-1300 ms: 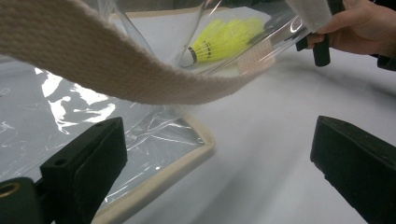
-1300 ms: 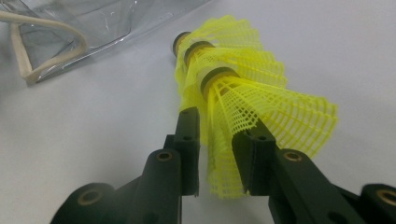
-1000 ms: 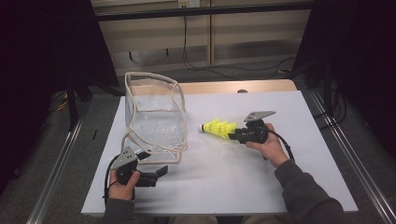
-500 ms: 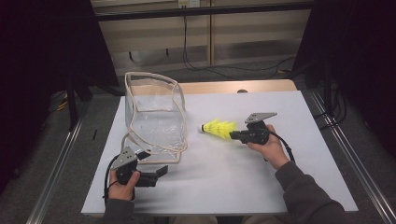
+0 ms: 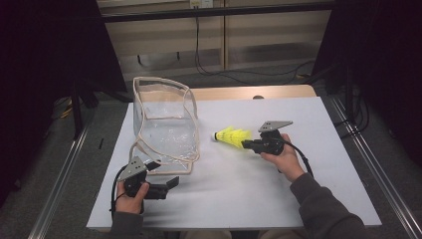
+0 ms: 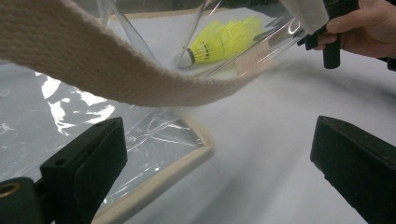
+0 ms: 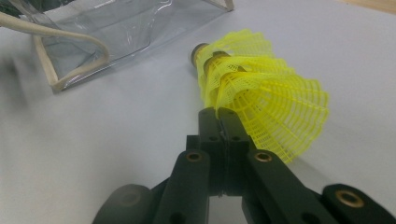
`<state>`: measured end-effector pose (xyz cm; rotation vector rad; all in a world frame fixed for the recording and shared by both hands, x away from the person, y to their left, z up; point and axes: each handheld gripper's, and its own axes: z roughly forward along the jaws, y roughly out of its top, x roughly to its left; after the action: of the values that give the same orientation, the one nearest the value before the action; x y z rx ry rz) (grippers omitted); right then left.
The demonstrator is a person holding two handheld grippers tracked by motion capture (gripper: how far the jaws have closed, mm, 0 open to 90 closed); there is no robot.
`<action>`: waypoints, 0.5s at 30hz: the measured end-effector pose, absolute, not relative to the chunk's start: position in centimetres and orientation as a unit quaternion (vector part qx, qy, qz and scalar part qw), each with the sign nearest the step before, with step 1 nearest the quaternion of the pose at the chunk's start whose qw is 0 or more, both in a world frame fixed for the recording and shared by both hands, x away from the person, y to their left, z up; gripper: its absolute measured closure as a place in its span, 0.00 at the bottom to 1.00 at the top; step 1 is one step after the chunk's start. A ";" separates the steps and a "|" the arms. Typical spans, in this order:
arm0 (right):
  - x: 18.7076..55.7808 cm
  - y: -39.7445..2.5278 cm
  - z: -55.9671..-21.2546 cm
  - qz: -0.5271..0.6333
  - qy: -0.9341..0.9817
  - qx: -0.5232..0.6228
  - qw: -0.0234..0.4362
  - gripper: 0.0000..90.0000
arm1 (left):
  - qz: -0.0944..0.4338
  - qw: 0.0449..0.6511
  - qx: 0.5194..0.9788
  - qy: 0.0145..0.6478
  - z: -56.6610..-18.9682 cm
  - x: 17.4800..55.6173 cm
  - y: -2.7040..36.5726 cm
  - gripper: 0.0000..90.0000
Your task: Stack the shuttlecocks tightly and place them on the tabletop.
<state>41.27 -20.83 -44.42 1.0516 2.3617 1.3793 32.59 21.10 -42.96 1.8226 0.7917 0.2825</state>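
Note:
A yellow mesh shuttlecock (image 5: 232, 136) hangs just above the white table, cork end toward the bag. My right gripper (image 5: 247, 145) is shut on the rim of its skirt; in the right gripper view the jaws (image 7: 219, 117) pinch the shuttlecock (image 7: 261, 88). A clear plastic bag (image 5: 164, 124) with beige trim stands at the left, mouth up. My left gripper (image 5: 164, 173) is open at the bag's near corner. In the left gripper view its jaws stand wide apart, the gripper (image 6: 219, 163) holding nothing. The bag's beige strap (image 6: 116, 70) arcs above them, and the shuttlecock (image 6: 224, 39) shows through the plastic.
The white table top (image 5: 239, 194) has bare room in front and to the right. A wooden strip (image 5: 249, 92) runs along its far edge, and metal rails (image 5: 368, 164) flank the table. The person's right hand (image 6: 364, 23) shows in the left gripper view.

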 end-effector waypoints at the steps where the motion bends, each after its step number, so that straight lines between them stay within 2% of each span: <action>1: 41.3 -20.8 -44.5 0.469 0.802 0.357 0.104 0.99 | 0.118 0.537 0.765 0.334 -43.0 32.6 21.1 0.04; 12: 41.0 -20.1 -44.8 0.460 0.810 0.349 0.104 0.91 | 0.118 0.538 0.765 0.334 -43.0 32.6 21.1 0.04; 15: 41.0 -19.9 -44.9 0.453 0.814 0.348 0.107 0.84 | 0.118 0.537 0.765 0.334 -43.0 32.6 21.1 0.04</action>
<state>41.04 -19.93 -44.85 1.0252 2.3956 1.3344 32.59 21.10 -42.97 1.8214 0.7945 0.2798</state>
